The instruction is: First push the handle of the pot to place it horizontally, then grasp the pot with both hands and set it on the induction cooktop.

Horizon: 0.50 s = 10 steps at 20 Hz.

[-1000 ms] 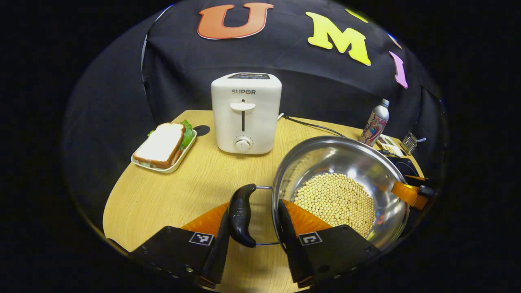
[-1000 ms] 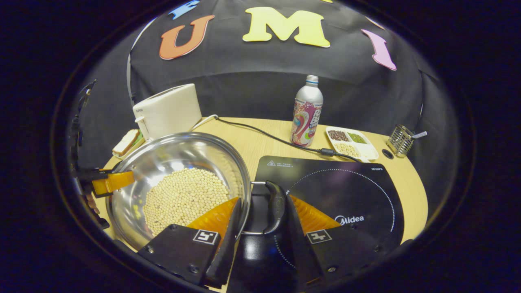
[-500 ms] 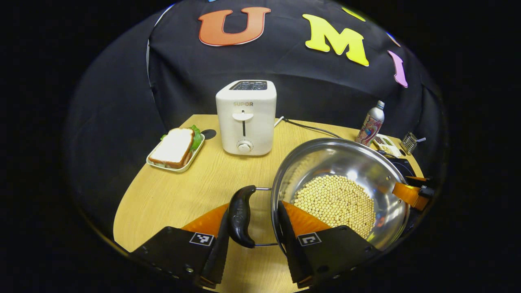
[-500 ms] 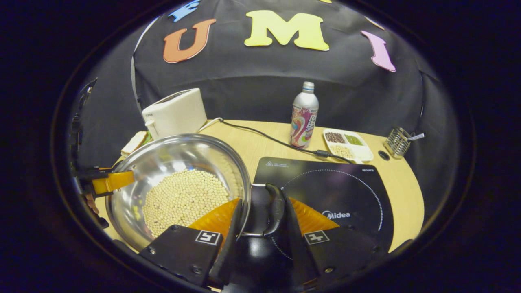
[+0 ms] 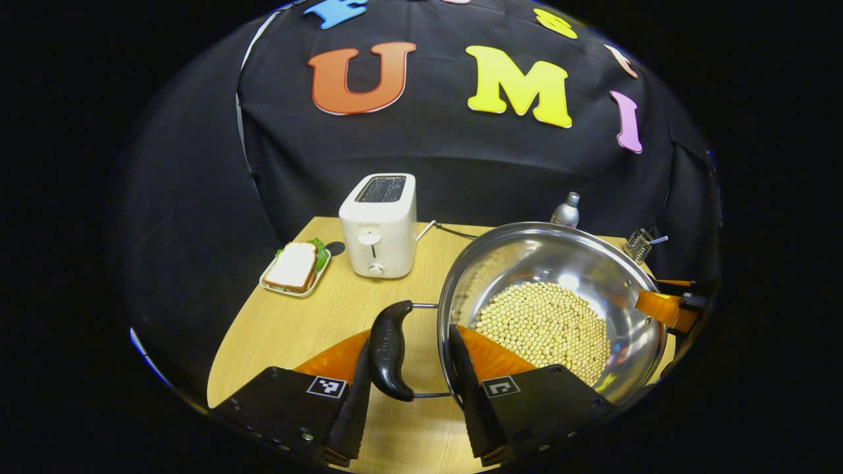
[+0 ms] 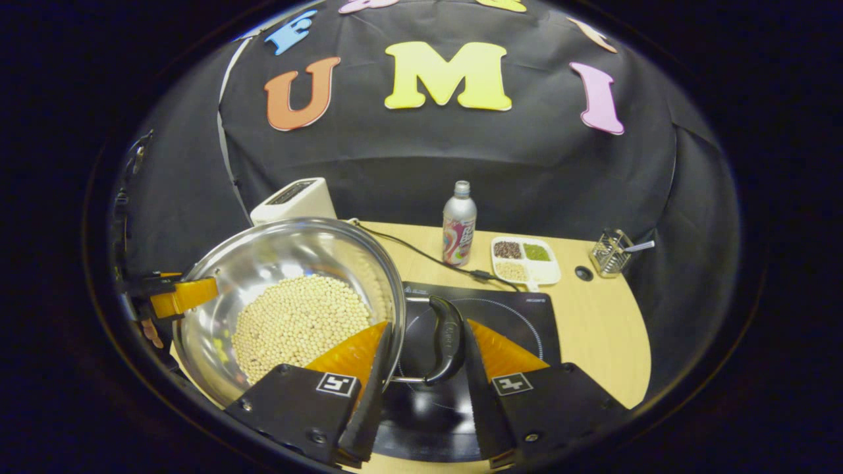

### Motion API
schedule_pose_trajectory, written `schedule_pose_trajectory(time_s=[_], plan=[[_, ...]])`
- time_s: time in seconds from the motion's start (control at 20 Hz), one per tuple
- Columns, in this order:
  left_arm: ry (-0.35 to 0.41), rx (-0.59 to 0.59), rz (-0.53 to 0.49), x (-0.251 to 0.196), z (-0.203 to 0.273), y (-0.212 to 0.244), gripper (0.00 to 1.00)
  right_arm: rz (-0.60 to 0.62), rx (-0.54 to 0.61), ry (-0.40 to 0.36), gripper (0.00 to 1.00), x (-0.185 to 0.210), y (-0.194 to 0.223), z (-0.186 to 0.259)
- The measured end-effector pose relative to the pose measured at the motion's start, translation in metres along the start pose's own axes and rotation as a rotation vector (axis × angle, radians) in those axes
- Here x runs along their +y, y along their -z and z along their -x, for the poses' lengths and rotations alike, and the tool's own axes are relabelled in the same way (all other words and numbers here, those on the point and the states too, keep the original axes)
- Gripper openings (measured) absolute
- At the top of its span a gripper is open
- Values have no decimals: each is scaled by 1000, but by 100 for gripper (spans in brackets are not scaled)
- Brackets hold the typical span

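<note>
Left gripper point(image 5: 408, 368) & right gripper point(image 6: 418, 368) each clamp a pot point(image 5: 566, 263) handle, pot seemingly above cooktop point(image 6: 514, 316) edge.

In the right gripper view, the pot point(image 6: 290, 289) at centre left hides most of the toaster point(image 6: 294, 199). In the left gripper view, at upper right, the pot's rim covers the bottle point(image 5: 566, 212) below its shoulder.

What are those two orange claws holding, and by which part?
The steel pot of beans: the left gripper clamps one black side handle against the rim, and the right gripper clamps the opposite handle.
</note>
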<state>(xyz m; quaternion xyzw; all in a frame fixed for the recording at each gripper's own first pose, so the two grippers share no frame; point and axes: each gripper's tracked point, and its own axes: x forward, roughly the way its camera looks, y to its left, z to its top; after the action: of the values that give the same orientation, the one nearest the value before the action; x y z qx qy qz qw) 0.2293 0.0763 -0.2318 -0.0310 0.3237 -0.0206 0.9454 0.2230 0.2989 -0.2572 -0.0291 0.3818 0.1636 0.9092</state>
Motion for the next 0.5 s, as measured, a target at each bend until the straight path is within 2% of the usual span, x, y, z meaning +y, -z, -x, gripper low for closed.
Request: schedule_pose_trajectory(time_s=[0.05,0.1,0.15,0.25,0.5], plan=[[2,-11,-4,-8,8,-9,60,4,-10,2,58,-8,-8,10],[6,-23,-8,-17,14,-17,60,9,-21,7,61,-18,-15,20],[11,-31,-12,-26,19,-23,59,14,-33,14,58,-27,-22,28],[24,-42,-13,-47,28,-36,60,17,-50,27,61,-47,-33,43],[42,-68,-37,-98,36,-55,60,-15,-78,43,58,-98,-43,60]])
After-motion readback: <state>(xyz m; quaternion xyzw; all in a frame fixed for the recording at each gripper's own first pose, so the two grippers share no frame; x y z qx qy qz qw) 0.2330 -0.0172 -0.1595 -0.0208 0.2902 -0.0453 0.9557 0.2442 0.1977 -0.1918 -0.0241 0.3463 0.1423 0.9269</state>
